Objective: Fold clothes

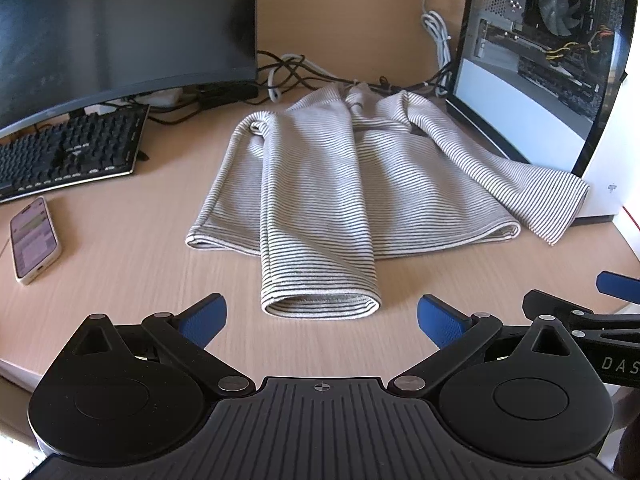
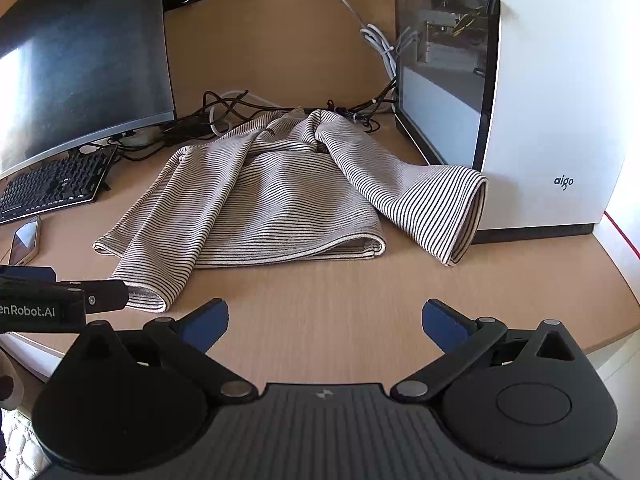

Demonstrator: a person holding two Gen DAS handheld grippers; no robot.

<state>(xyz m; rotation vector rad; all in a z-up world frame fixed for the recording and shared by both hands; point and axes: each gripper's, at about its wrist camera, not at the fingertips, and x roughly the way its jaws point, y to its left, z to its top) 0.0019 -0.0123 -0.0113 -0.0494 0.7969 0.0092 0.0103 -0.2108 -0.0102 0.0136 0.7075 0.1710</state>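
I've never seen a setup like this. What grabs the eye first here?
The striped shirt sprawls mid-desk, one sleeve folded toward the near edge, the other flopped against the white computer case on the right. Two black tongs with blue pads, left tongs and right tongs, hover open just short of it. A dark monitor looms at left.

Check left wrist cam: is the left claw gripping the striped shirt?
No. The left claw is open and empty, short of the striped shirt sleeve.
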